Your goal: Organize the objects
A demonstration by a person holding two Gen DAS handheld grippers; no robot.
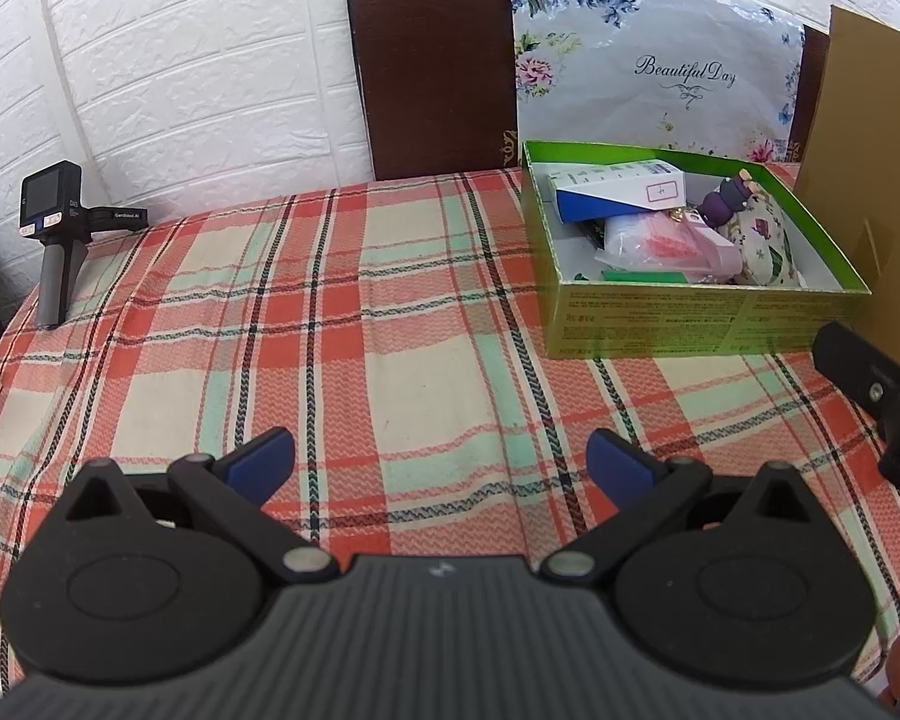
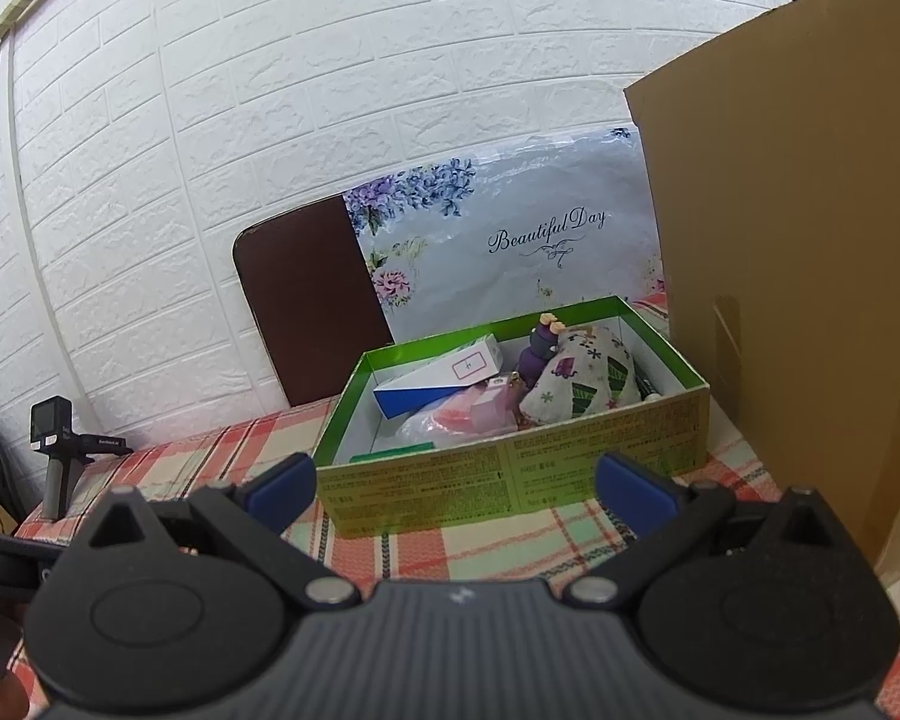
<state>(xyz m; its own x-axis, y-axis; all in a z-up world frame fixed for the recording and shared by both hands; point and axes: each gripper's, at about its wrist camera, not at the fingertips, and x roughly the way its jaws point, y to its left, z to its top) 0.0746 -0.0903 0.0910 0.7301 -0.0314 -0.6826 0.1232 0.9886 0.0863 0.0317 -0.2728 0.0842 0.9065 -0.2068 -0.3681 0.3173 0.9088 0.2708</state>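
A green box [image 1: 708, 321] stands on the plaid tablecloth [image 1: 354, 324] at the right back. It holds a blue and white carton [image 1: 618, 189], a purple figure [image 1: 729, 198], a patterned fabric pouch [image 1: 762, 243] and a pink plastic packet [image 1: 660, 243]. My left gripper [image 1: 441, 456] is open and empty over the cloth, left of and before the box. My right gripper [image 2: 456, 483] is open and empty just before the box's front wall [image 2: 510, 480]. The carton [image 2: 438, 381], figure [image 2: 540, 351] and pouch [image 2: 579, 381] also show there.
A tall cardboard box [image 2: 798, 276] stands right of the green box. A brown board [image 1: 432, 72] and a floral bag [image 1: 654, 72] lean on the white brick wall. A black handheld camera [image 1: 51, 234] stands at the table's left back edge. The right gripper's body [image 1: 882, 408] shows at right.
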